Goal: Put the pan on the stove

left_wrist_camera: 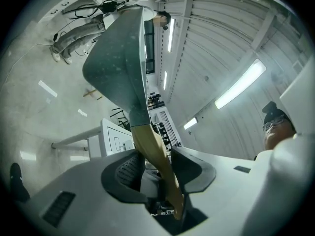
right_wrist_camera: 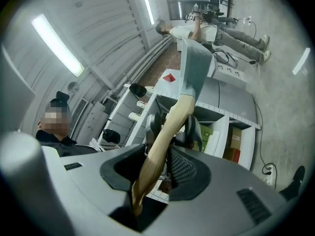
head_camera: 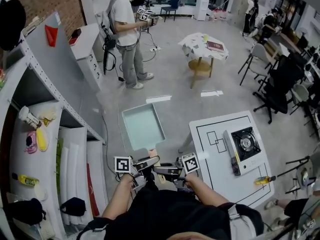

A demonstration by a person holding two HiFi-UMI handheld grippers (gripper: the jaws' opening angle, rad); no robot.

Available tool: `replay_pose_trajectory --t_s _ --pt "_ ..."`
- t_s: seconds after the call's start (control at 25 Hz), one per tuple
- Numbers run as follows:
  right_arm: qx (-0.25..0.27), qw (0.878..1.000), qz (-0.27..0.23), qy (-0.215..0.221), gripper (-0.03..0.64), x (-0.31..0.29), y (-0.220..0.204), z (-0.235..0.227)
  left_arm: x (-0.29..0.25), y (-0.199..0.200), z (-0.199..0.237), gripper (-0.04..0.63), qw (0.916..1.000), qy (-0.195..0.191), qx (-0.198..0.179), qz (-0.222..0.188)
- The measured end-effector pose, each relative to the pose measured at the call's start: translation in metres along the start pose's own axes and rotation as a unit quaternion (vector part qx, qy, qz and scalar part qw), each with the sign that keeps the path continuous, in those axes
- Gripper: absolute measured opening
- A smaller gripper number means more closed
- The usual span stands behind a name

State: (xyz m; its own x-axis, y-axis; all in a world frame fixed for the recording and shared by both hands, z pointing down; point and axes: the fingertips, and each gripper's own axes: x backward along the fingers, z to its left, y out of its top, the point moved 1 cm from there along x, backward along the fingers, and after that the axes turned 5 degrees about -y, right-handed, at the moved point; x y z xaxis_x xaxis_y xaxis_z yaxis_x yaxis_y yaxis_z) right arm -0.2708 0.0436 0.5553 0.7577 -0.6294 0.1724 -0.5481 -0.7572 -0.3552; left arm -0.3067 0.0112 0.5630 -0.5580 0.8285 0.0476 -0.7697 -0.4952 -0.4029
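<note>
A square pale green pan (head_camera: 142, 126) with a wooden handle (head_camera: 152, 153) hangs over the floor in front of me, in the head view. My left gripper (head_camera: 146, 163) and right gripper (head_camera: 165, 170) both grip that handle, close together. In the left gripper view the pan (left_wrist_camera: 123, 58) shows edge-on, and its handle (left_wrist_camera: 153, 151) runs down between the left gripper (left_wrist_camera: 157, 163) jaws. The right gripper (right_wrist_camera: 157, 166) is likewise shut on the handle (right_wrist_camera: 167, 127), below the pan (right_wrist_camera: 194, 68). The black stove (head_camera: 245, 144) sits on a white table (head_camera: 215, 129) to my right.
A grey shelf unit (head_camera: 45, 114) with stored items runs along the left. A person (head_camera: 127, 34) stands farther back on the floor. Beyond are a small cloth-covered table (head_camera: 202, 46) and office chairs (head_camera: 280, 84) at the right. A yellow tool (head_camera: 263, 180) lies at the white table's near edge.
</note>
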Motion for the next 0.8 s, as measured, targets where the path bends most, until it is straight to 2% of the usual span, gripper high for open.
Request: replay_pose_trajectory --t_s 0.08,0.16,0.24,0.36,0.6,0.8 --pt "0.001 1.000 -0.005 -0.005 0.155 -0.010 0.021 -0.009 0.007 0.018 0.012 0.175 0.9991 0.021 0.037 0.002" --pt "0.001 1.000 -0.011 -0.005 0.155 -0.023 0.043 -0.014 0.008 0.049 0.012 0.175 0.9999 -0.004 -0.003 0.013" --pt "0.004 1.000 -0.019 -0.011 0.155 -0.034 0.064 -0.019 0.008 0.075 0.013 0.175 0.9992 -0.026 -0.021 0.020" --pt "0.015 0.999 -0.043 -0.021 0.155 -0.044 0.092 -0.030 0.009 0.104 0.024 0.175 0.9987 -0.030 -0.019 0.036" --pt "0.021 0.996 -0.077 -0.032 0.153 -0.055 0.131 -0.053 0.004 0.141 0.042 0.175 0.9967 -0.057 0.016 0.056" --pt "0.026 0.994 -0.094 -0.041 0.153 -0.055 0.155 -0.065 -0.001 0.164 0.061 0.175 0.9958 -0.052 -0.008 0.075"
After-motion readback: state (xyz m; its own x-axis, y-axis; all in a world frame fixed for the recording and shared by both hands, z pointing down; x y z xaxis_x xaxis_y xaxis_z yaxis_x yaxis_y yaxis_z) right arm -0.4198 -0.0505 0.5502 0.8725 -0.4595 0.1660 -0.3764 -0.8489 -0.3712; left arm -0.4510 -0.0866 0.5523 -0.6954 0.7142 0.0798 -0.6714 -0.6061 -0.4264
